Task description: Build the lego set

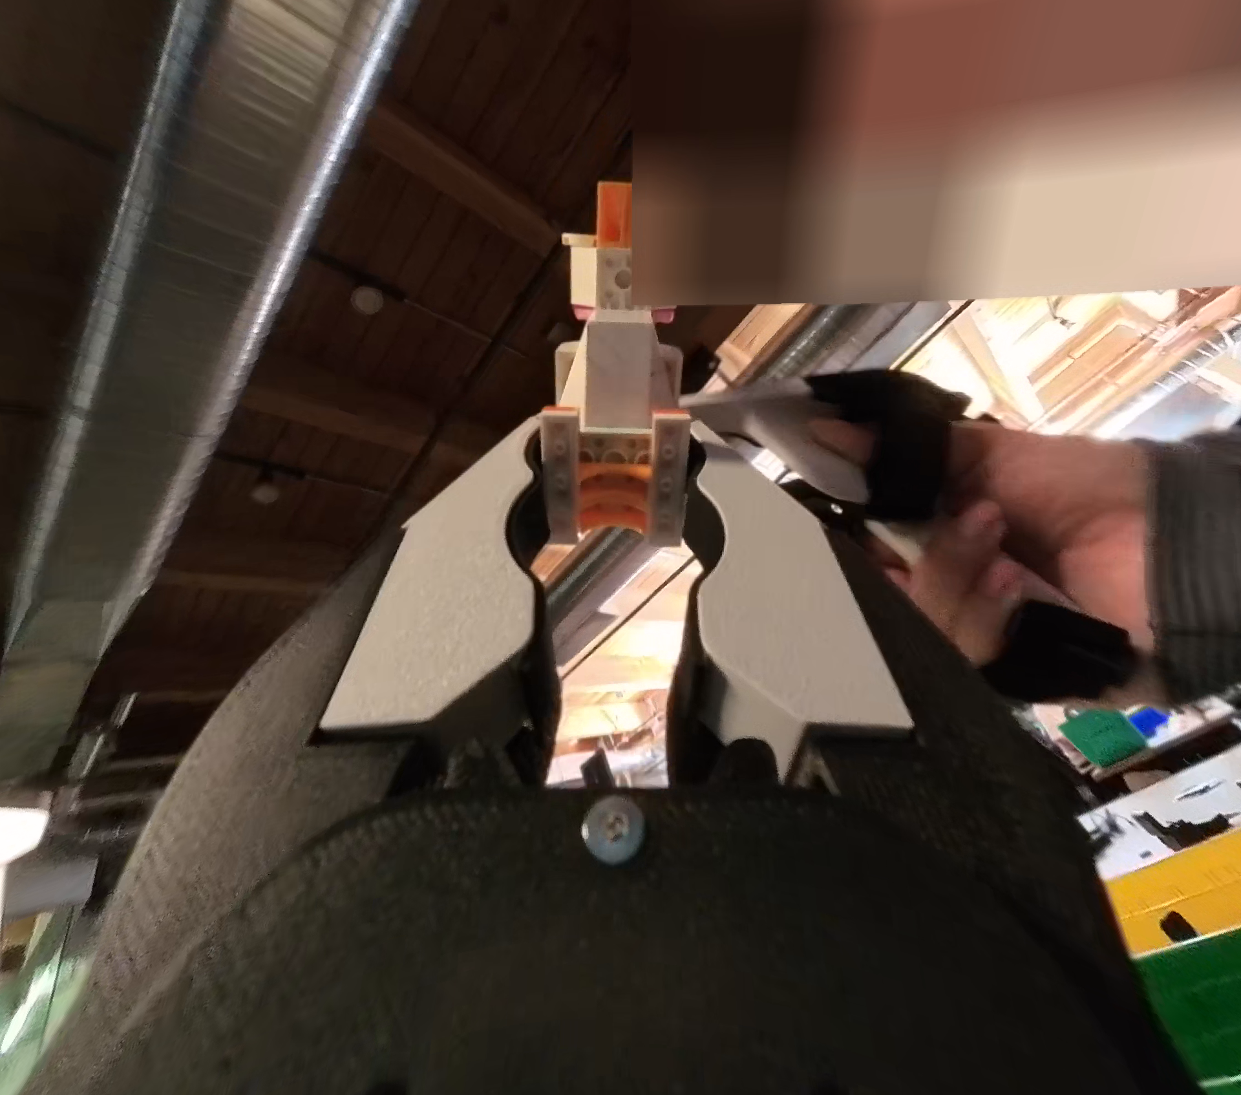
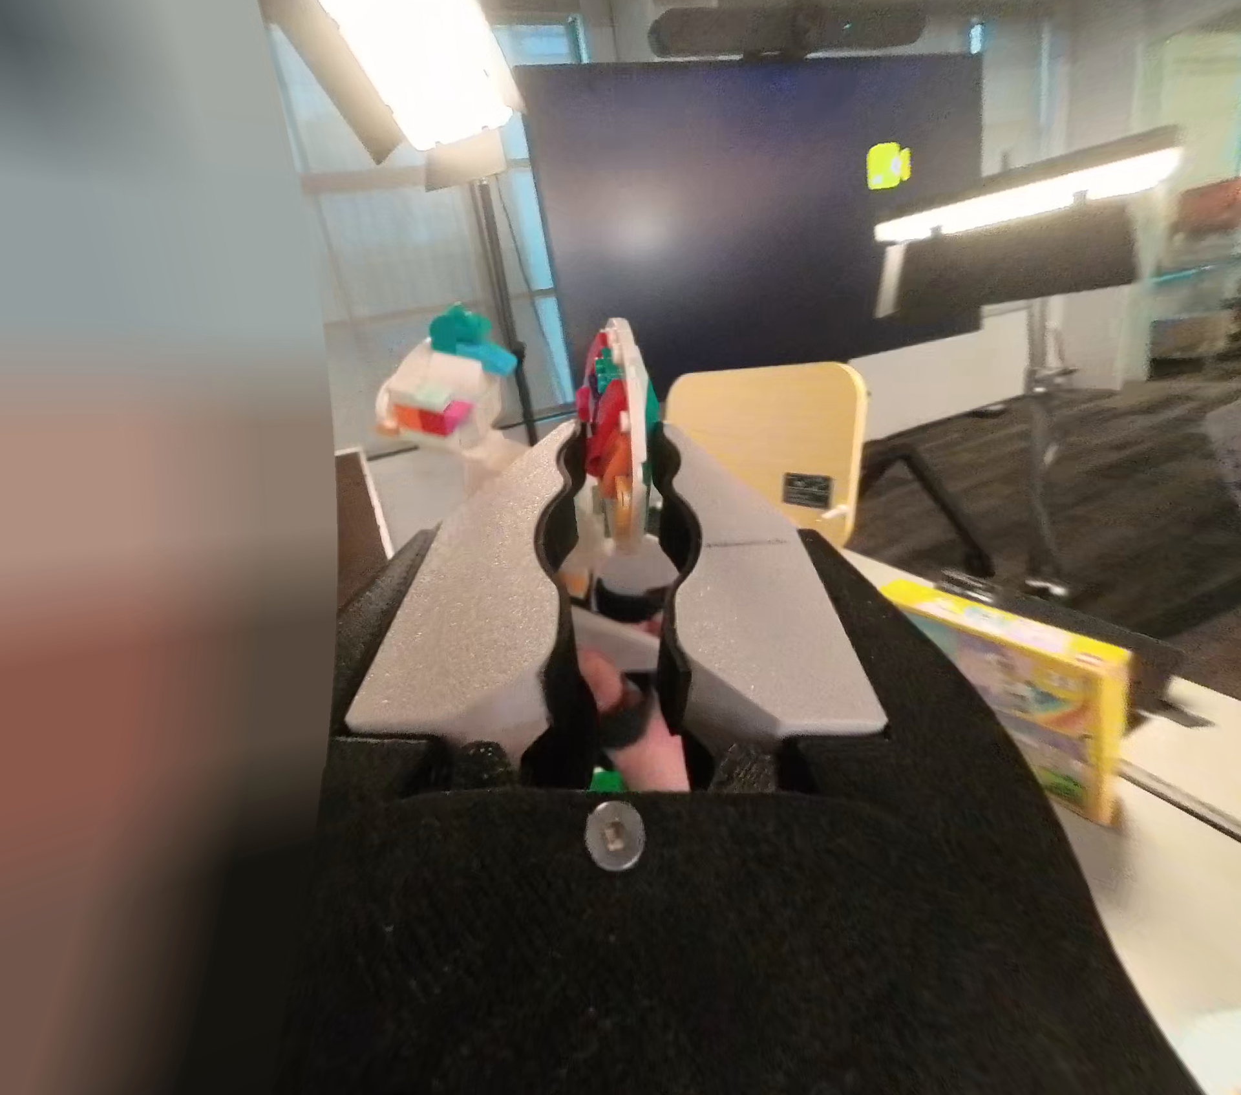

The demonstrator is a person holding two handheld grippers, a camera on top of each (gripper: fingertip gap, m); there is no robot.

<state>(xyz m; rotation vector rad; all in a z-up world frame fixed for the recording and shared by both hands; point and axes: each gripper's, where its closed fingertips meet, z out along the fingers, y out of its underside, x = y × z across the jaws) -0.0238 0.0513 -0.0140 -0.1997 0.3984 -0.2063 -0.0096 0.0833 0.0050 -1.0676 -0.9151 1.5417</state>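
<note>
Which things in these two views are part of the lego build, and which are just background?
Part of the build:
- white-and-orange lego figure, held by the left gripper
- colourful lego disc piece, held by the right gripper
- yellow lego box

Background:
- dark screen
- studio light
- wooden chair

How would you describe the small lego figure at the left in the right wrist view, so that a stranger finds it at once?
Start at the big dark screen and go down-left, past the lamp stand. There, left of the right gripper, which holds a flat colourful lego piece, is a blurred white lego figure. Unlike the flat piece, it is blocky and mostly white, with teal bricks on top and orange and pink ones on its side.
</note>
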